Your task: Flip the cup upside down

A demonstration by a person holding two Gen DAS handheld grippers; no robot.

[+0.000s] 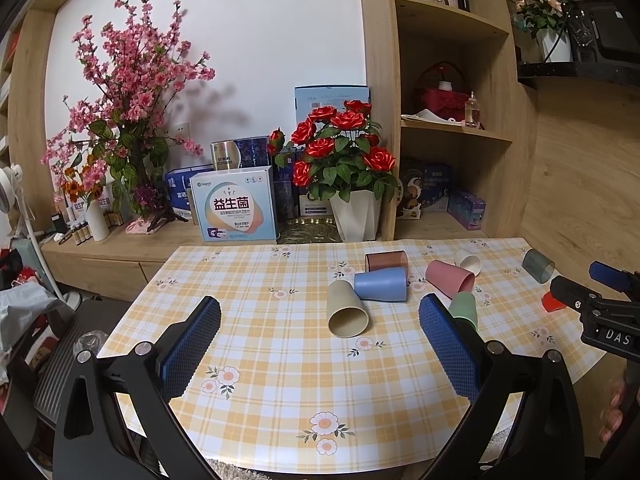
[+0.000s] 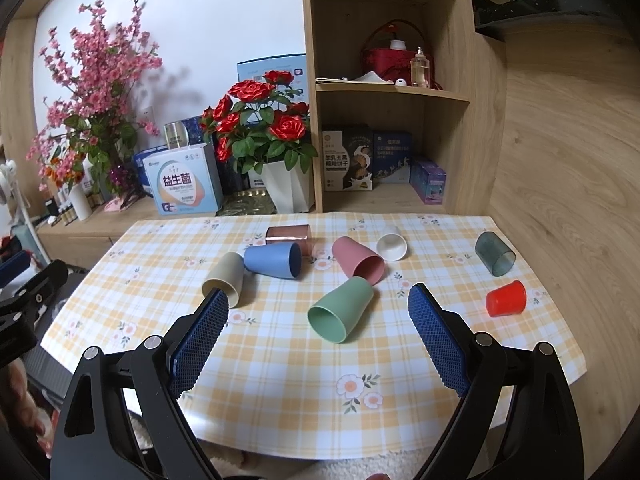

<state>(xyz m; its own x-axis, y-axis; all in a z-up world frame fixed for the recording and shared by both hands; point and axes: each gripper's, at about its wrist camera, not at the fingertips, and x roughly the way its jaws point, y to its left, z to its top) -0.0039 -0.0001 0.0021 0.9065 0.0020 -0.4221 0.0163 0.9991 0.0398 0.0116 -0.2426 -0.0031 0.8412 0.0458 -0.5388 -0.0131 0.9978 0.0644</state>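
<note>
Several cups lie on their sides on the checked table point(image 2: 280, 360): beige point(image 2: 225, 278), blue point(image 2: 274, 260), brown translucent point(image 2: 289, 236), pink point(image 2: 358, 260), green point(image 2: 340, 312), white point(image 2: 391, 245), dark translucent point(image 2: 495, 253) and small red point(image 2: 506, 299). My right gripper point(image 2: 318, 300) is open above the table's near edge, with the green cup ahead between its fingers. My left gripper point(image 1: 320, 312) is open and empty, with the beige cup point(image 1: 346, 314) ahead between its fingers. The blue cup point(image 1: 380, 284), the pink cup point(image 1: 450, 278) and the green cup point(image 1: 464, 310) also show there.
A white pot of red roses point(image 2: 288, 188) and boxes point(image 2: 184, 184) stand on the wooden cabinet behind the table. A shelf unit point(image 2: 392, 92) rises at the back right, a wooden wall at right. The right gripper shows at the right edge of the left wrist view point(image 1: 592, 300).
</note>
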